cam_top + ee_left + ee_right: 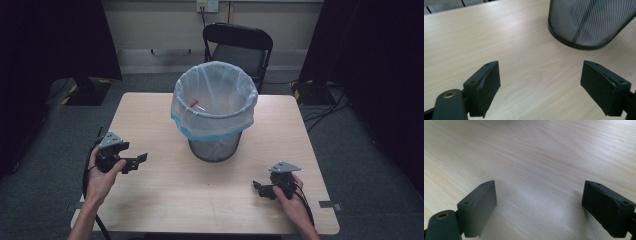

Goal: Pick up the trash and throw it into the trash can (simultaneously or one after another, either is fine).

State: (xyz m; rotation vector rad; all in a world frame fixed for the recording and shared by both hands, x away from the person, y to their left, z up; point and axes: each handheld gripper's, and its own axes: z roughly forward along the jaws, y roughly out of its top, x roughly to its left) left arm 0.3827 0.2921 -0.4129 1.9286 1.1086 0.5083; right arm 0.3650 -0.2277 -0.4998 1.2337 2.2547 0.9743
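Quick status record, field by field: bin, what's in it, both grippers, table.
bin: black mesh wastebasket with clear liner bag, upright, mid-table
contents: a small red item inside; otherwise unclear
left gripper: open, holding nothing, left of the bin
right gripper: open, holding nothing, near front right
table: light wood

A black mesh wastebasket [215, 145], lined with a translucent bag [214, 100] folded over its rim, is set on a light wooden table [165, 190]. A small red item [193, 104] is seen inside the bag. A black chair [239, 47] is placed beyond the table's far edge.
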